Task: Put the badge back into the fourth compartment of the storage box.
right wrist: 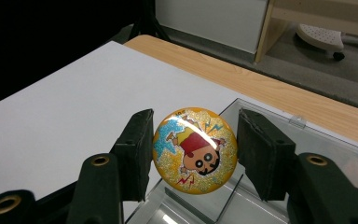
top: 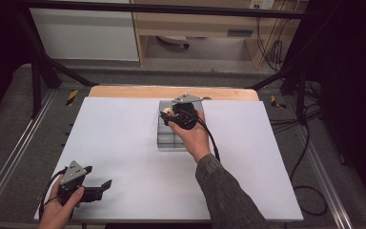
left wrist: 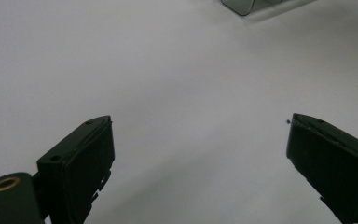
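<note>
While we hold the badge point(right wrist: 195, 149) in our right gripper point(right wrist: 193, 151), its jaws pinching the round rim on two opposite sides, the job we judge to be in hand is setting it into the clear box point(right wrist: 279, 140). Taking that box as our landmark, the badge hangs just above its near wall, printed face turned toward the gripper's camera, and from the high view the right gripper point(top: 171, 116) sits over the box point(top: 166, 139) toward its far end. To do this step well, we should keep the pinch steady, since a domed, glossy badge held only at its edge can pivot or squirt out if the pressure eases early. We would carry it past the wall and the thin divider that shows inside, pick one compartment, and lower until the badge is close to the floor of the box before we let the jaws part. Tilting the badge flatter on the way down should stop it from landing on edge and rolling. Our left gripper point(top: 96, 187) rests on the tabletop point(top: 124, 143) well apart from the box, toward our near left, with its jaws spread wide and nothing between them; it could come over and brace the box if it slides.
</note>
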Tool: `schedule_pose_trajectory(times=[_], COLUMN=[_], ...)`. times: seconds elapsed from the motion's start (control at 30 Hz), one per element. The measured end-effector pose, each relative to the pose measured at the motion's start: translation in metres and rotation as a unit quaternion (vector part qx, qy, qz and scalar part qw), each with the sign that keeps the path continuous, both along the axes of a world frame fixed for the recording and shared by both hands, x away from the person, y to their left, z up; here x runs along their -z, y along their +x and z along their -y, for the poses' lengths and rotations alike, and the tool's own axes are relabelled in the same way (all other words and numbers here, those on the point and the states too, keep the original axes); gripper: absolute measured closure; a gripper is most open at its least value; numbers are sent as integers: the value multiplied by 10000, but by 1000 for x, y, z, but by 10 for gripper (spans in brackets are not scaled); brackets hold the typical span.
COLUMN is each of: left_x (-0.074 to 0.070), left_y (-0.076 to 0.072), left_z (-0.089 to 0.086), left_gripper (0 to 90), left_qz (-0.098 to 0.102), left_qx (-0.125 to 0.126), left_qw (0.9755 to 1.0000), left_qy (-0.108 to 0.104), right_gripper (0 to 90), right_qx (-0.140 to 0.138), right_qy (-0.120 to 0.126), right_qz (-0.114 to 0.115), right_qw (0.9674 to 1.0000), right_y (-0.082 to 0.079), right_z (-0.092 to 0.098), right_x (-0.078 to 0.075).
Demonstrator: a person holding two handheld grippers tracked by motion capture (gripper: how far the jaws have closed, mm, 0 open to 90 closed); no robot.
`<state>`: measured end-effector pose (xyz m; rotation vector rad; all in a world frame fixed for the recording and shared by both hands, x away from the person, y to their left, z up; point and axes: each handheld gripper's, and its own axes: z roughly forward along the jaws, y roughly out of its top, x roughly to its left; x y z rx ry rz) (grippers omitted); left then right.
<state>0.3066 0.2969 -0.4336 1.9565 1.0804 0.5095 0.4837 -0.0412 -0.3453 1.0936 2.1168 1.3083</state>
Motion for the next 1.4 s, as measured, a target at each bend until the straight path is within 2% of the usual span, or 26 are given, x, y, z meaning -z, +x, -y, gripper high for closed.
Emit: schedule_pose_trajectory(times=[0.67, 1.4], left_x=[1, 0], left_y=[0, 0], left_z=[0, 0], left_gripper=[77, 77], left_qz=[-34, -23], left_qx=[34, 4], left_qw=[10000, 10000], left_qy=[38, 23], right_gripper=[472, 472], right_qx=[45, -19], right_qy=[-81, -187], right_qz=[-252, -521], right_qw=[9996, 9985], right_y=[13, 15], right_z=[8, 9], right_x=[14, 31])
